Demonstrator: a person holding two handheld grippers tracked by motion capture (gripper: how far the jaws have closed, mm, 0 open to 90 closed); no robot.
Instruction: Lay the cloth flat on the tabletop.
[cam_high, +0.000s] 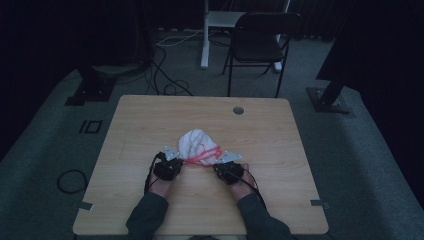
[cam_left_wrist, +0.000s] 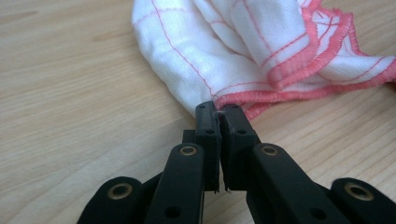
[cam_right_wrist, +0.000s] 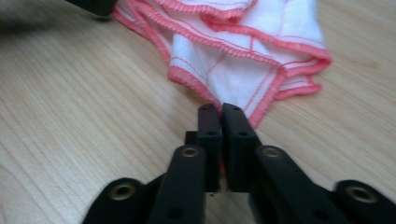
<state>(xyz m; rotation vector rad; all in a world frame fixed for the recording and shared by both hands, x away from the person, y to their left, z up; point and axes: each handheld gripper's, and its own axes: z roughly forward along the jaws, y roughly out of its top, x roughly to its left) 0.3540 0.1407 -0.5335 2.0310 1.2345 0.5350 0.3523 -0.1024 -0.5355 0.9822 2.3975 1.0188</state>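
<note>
My left gripper sits at roughly seven o'clock of the white cloth with red stitching, its jaws pinched tight on the red hem, as the left gripper view confirms. The cloth lies bunched on the wooden table, near its centre, between my two hands. My right gripper, at about five o'clock of the cloth, has its jaws clamped on a hemmed corner.

High view dim, corners near black. Both gripper views brighter, evenly lit; cloth at frame top soft, slightly blurred.
</note>
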